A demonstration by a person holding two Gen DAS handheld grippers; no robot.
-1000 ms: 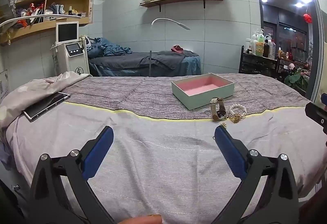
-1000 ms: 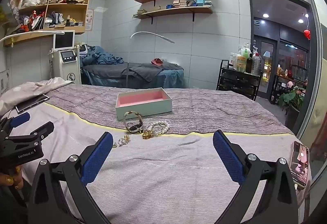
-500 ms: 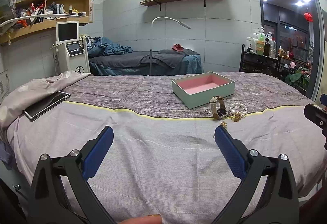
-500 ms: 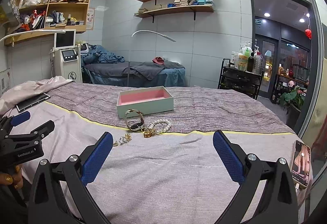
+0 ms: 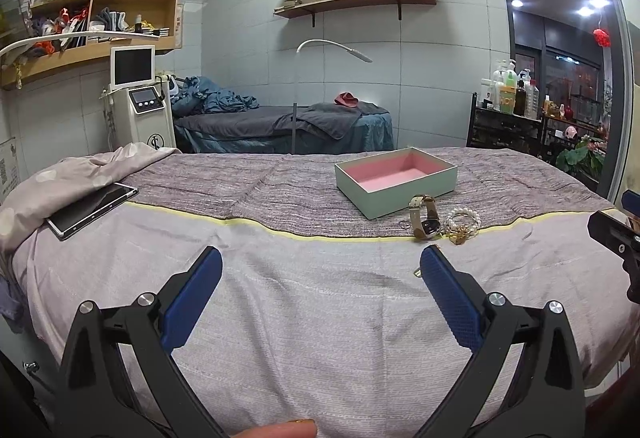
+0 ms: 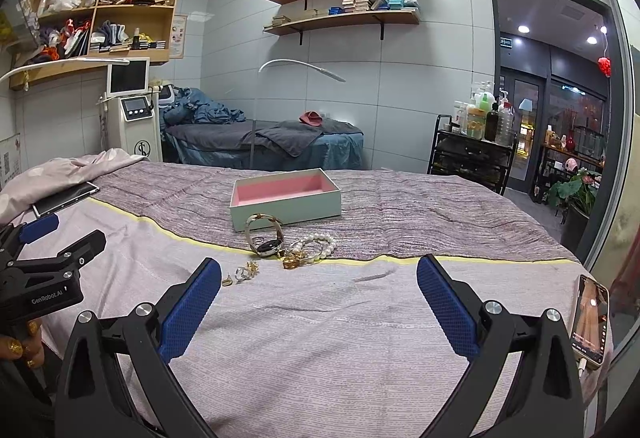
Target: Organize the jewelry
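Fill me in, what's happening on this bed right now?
A person holds two grippers over the bed, both open and empty. The left gripper and right gripper hover short of the jewelry. The pink-lined box sits open with nothing in it. In front of it lie a watch, a pearl bracelet and small gold pieces. Nothing has been picked up yet.

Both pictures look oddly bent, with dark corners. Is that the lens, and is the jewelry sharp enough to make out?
Left view: the lens bows the shelves and door frame, and darkens the corners; the watch and pearl bracelet are sharp but small. Right view: same bending, ceiling lights flare a little, the small gold pieces are too tiny to identify.
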